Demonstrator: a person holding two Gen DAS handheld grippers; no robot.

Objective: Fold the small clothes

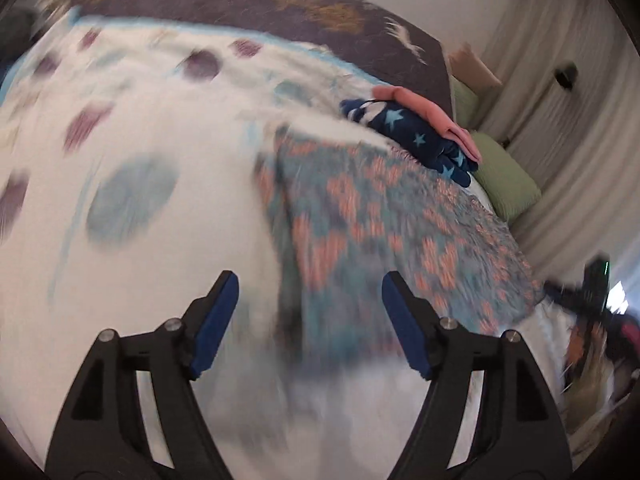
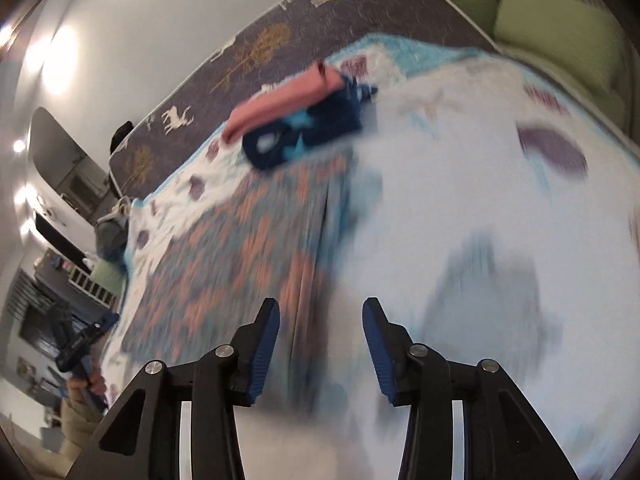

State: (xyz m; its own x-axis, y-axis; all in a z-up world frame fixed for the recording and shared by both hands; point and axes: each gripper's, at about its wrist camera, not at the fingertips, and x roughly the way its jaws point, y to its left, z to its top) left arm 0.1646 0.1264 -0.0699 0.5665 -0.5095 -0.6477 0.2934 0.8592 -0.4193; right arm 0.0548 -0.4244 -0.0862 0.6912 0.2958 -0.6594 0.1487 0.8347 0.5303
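White bedding with faded purple and teal spots covers the bed and fills most of both views, much of it smeared by motion blur. Nearest the lens, the left tongs hang just above the sheet with their blue pads spread wide and nothing between them. The right tongs are likewise parted, a little narrower, and empty.

Just beyond both pairs lies the small garment, a teal-and-blue cloth with a pink heart-like print, spread fairly flat on the bedding. In the right wrist view a lengthwise crease or folded edge runs along its right side toward the tongs. Left of it in the left view, the sheet is open and bare for a good stretch.

Past the garment's far edge sits a small stack: a navy piece with light blue stars with a pink folded piece lying on top. The stack touches or sits just beside the garment; blur hides which.

Farther on, a dark grey cover with white deer and gold trees borders the bedding's pale blue edge. Green cushions sit at the bed's edge near a pale curtain, and a plain white wall rises behind.
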